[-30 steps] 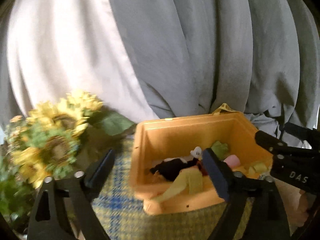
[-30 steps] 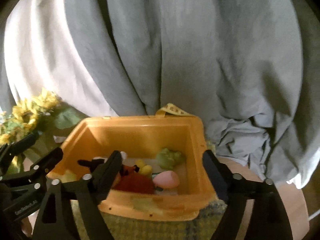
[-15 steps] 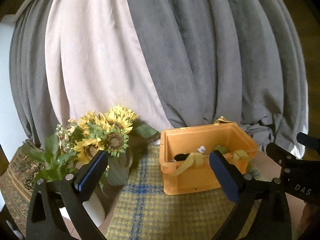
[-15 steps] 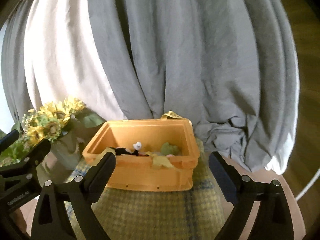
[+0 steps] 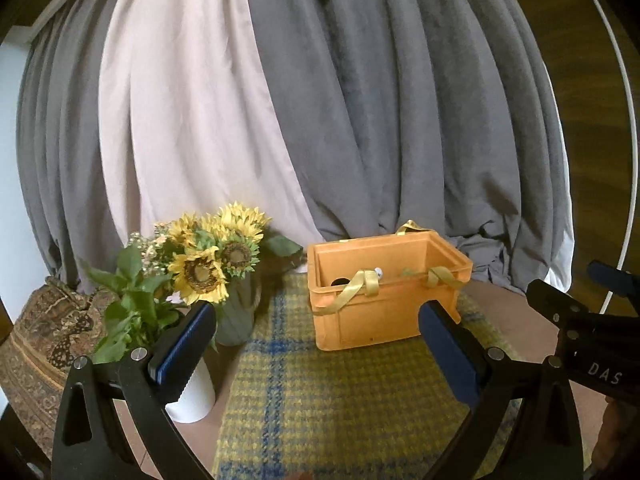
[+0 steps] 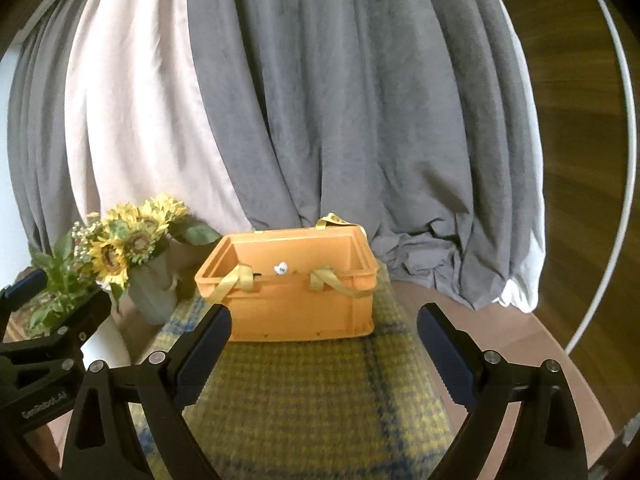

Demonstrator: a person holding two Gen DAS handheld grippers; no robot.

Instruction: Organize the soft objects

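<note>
An orange plastic crate (image 5: 384,312) stands on a yellow and blue plaid cloth (image 5: 340,400); it also shows in the right wrist view (image 6: 296,308). Yellow ribbon (image 5: 360,286) hangs over its front rim, seen too in the right wrist view (image 6: 234,282). A small white toy part (image 6: 281,268) peeks above the rim; the other soft toys inside are hidden. My left gripper (image 5: 316,344) is open and empty, well back from the crate. My right gripper (image 6: 324,344) is open and empty, also back from it.
A grey vase of sunflowers (image 5: 216,256) stands left of the crate, with a white pot (image 5: 192,396) of green leaves in front of it. Grey and pale curtains (image 5: 320,100) hang behind. The round table edge (image 6: 520,340) curves at right.
Both grippers have pulled back and away from the crate, which now looks smaller and farther. The toys inside have dropped out of sight behind its front wall. Both jaws stay open.
</note>
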